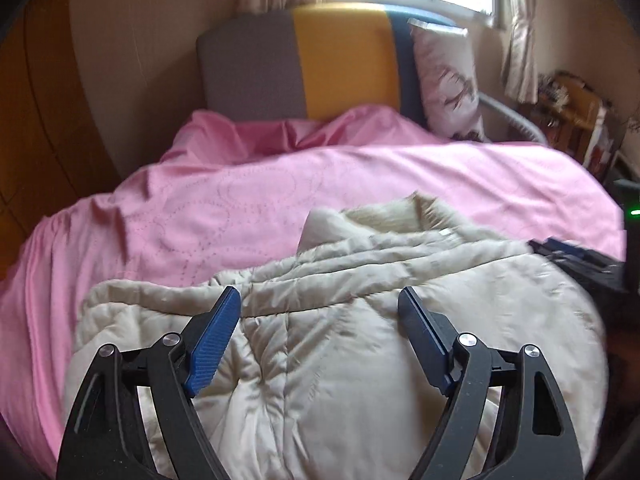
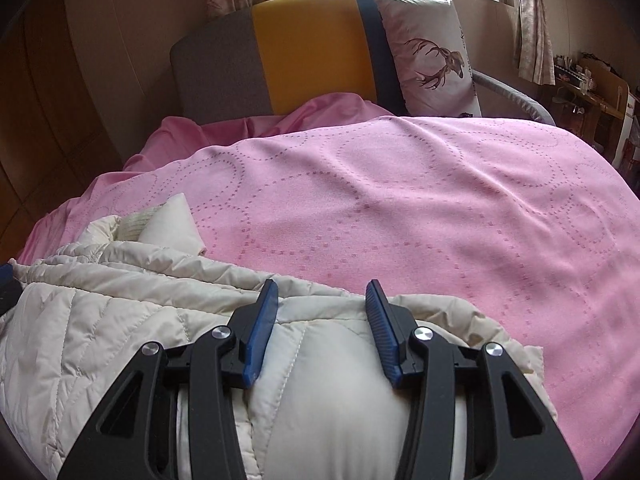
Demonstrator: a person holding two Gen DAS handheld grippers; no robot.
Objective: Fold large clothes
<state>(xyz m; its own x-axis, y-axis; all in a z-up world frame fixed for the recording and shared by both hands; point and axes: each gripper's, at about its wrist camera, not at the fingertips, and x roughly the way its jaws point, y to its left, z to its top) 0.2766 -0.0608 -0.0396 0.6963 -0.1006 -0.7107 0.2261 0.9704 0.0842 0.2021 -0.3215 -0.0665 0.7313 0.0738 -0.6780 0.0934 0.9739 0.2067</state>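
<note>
Currently the left gripper (image 1: 320, 300) is hovering over the coat (image 1: 340, 340) with its jaws spread wide, gripping nothing. That cream quilted coat is lying bunched on the pink bedspread (image 1: 200, 200), near its front edge. It is looking light, puffy and slippery; pinch a stitched hem, not the padding. The right gripper (image 2: 322, 294) is also standing released, straddling a puffed panel.

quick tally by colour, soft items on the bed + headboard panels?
Cream: 1, quilted jacket
Pink: 1, bedspread
White with deer print: 1, pillow
Headboard panels: 3, grey, yellow, dark blue
Total: 6
</note>
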